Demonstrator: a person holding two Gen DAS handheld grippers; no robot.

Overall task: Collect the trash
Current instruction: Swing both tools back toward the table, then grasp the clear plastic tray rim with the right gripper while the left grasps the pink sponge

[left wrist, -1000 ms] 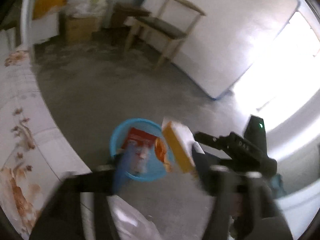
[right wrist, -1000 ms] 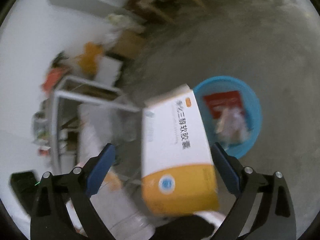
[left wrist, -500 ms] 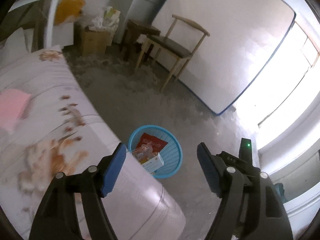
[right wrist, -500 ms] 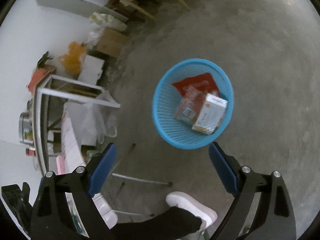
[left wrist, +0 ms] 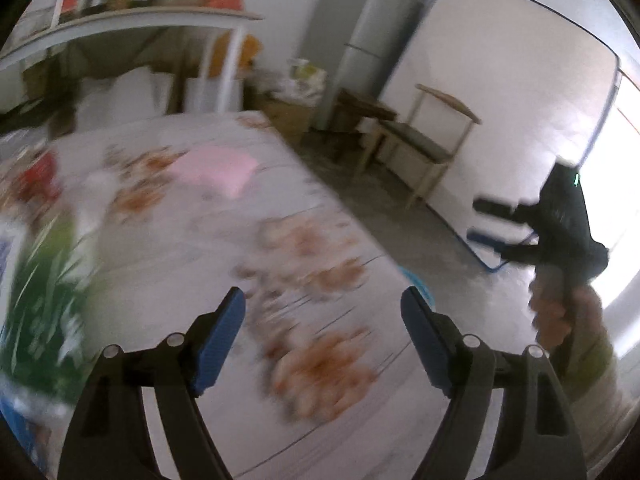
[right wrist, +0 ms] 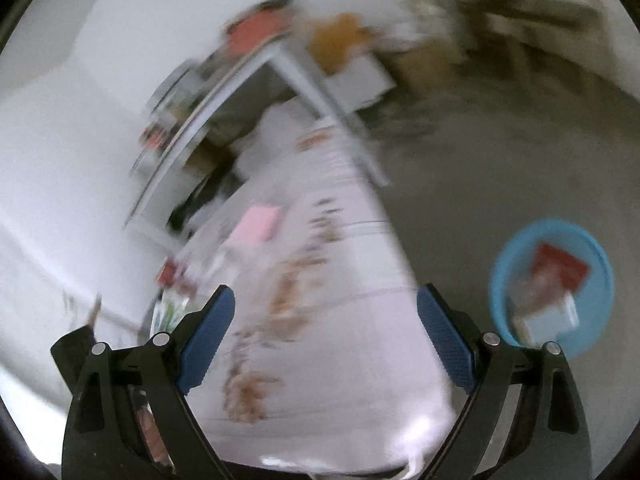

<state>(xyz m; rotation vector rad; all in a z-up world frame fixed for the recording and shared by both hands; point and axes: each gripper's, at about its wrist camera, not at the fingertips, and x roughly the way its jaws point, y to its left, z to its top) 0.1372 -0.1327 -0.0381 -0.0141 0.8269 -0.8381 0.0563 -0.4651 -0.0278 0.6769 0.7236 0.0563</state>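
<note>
My left gripper (left wrist: pixel 324 300) hangs over the flower-patterned tablecloth (left wrist: pixel 280 240); its jaws are opening and nothing is between them. A pink flat item (left wrist: pixel 216 168), a green packet (left wrist: pixel 44 280) and something red (left wrist: pixel 36 180) lie blurred on the table. My right gripper (right wrist: pixel 326 304) is open and empty above the table's near end. The blue basket (right wrist: pixel 592 264) stands on the floor to the right, holding a red packet (right wrist: pixel 560 268) and a white box (right wrist: pixel 548 316). In the left wrist view a hand (left wrist: pixel 560 312) holds the right gripper (left wrist: pixel 486 222) up at the right.
A white shelf table (left wrist: pixel 160 24) loaded with clutter stands behind the table. A wooden chair (left wrist: pixel 424 140), a grey fridge (left wrist: pixel 368 40) and a cardboard box (left wrist: pixel 288 116) line the back wall. The floor (right wrist: pixel 500 168) is bare concrete. Both views are motion-blurred.
The white-and-orange box that was between my right fingers now lies in the basket. Both views have swung from the basket to the table, and my left jaws stand wider.
</note>
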